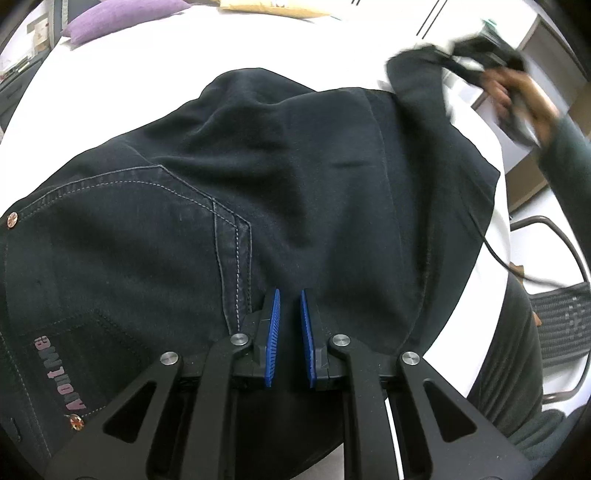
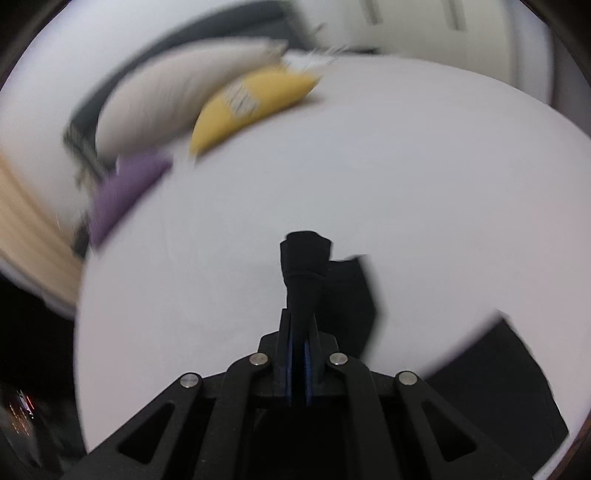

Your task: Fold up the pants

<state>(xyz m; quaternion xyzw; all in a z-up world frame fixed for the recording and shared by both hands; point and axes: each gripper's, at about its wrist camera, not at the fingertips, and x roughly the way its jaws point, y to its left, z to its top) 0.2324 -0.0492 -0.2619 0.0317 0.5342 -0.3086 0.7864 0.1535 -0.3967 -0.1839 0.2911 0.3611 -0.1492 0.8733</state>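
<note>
Dark jeans (image 1: 295, 166) lie spread on a white bed (image 1: 92, 110), pocket stitching and a pink logo at the left. My left gripper (image 1: 290, 293) rests at the crotch seam, its blue pads (image 1: 274, 325) nearly together with dark denim between them. At the upper right a hand (image 1: 517, 92) carries the blurred right gripper (image 1: 476, 48), which lifts a leg end (image 1: 413, 74) off the bed. In the right wrist view my right gripper (image 2: 300, 317) is shut on a bunched dark leg hem (image 2: 304, 258) that sticks up past the fingertips.
A purple pillow (image 1: 122, 18) lies at the far left, with a yellow one (image 2: 251, 103) and a pale one (image 2: 177, 96) beside it. A mesh chair (image 1: 561, 317) stands to the right of the bed. The person's dark-clothed body (image 1: 517, 350) is close at the right edge.
</note>
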